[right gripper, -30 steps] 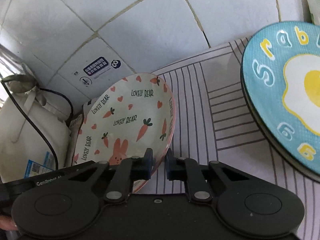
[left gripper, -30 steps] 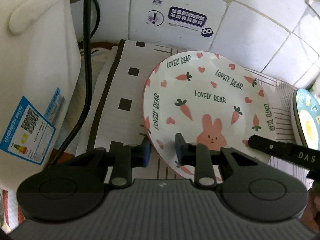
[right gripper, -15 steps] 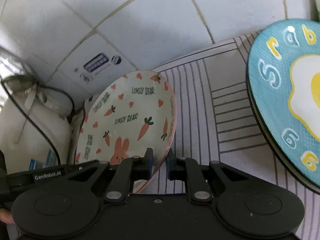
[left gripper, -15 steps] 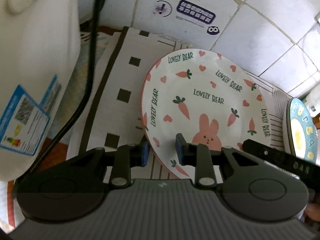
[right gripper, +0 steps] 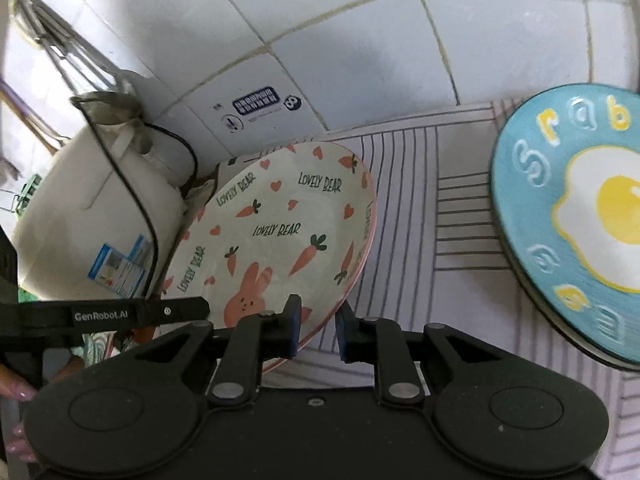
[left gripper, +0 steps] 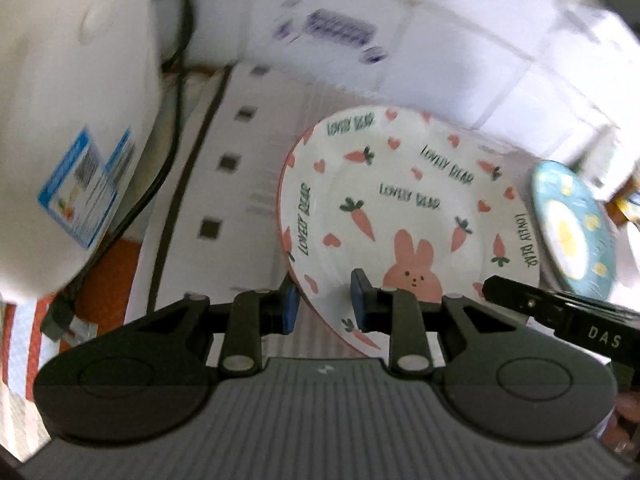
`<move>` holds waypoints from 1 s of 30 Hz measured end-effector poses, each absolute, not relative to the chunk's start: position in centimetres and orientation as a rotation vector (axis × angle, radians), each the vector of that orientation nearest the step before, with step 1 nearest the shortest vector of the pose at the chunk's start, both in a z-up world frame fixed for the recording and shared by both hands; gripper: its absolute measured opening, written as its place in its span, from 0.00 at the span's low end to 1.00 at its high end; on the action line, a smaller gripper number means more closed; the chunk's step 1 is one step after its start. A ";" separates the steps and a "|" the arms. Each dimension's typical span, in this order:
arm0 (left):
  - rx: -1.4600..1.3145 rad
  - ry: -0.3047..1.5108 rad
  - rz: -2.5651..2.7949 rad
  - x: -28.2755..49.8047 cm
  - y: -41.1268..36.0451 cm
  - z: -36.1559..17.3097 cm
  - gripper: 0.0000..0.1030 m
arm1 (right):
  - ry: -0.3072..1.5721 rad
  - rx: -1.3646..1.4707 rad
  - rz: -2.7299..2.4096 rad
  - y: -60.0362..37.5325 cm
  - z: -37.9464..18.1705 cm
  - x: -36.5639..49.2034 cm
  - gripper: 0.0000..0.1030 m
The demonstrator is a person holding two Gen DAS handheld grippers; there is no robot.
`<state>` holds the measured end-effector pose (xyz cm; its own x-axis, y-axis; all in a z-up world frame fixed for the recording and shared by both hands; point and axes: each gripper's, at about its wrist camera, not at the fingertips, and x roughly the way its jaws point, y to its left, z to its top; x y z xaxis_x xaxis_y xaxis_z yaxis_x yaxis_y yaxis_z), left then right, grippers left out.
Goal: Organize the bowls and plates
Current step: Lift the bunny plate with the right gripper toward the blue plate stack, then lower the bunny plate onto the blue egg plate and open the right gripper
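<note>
A white plate with a pink rabbit, carrots and "LOVELY BEAR" [left gripper: 404, 204] is held tilted above a striped mat. My left gripper [left gripper: 324, 304] is shut on its near left rim, one finger on each face. My right gripper [right gripper: 316, 328] is shut on its near right rim; the plate also shows in the right wrist view [right gripper: 276, 232]. A blue plate with a fried-egg picture [right gripper: 580, 216] lies on the mat to the right, and also shows in the left wrist view [left gripper: 572, 224].
A white appliance with a blue label and black cord [left gripper: 68, 120] stands at the left against the tiled wall [right gripper: 360, 32]. A mat with black squares [left gripper: 224, 168] lies beside it, and a grey-striped mat [right gripper: 440, 208] under the plates.
Both grippers have lifted the rabbit plate and drawn back from the wall. The left wrist view is blurred by the motion. More of the blue plate shows.
</note>
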<state>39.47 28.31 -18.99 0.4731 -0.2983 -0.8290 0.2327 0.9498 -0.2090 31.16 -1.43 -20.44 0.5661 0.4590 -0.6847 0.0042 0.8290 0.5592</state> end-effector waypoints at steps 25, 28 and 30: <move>0.136 0.991 -0.665 36.4 11.8 -14.4 0.24 | 0.749 0.672 0.114 -20.2 -17.4 21.1 0.25; 0.139 1.029 -0.670 37.2 10.9 -15.5 0.24 | 0.764 0.701 0.118 -21.6 -18.5 20.6 0.25; 0.137 1.054 -0.668 37.6 10.5 -16.3 0.24 | 0.773 0.716 0.122 -22.1 -19.2 20.6 0.25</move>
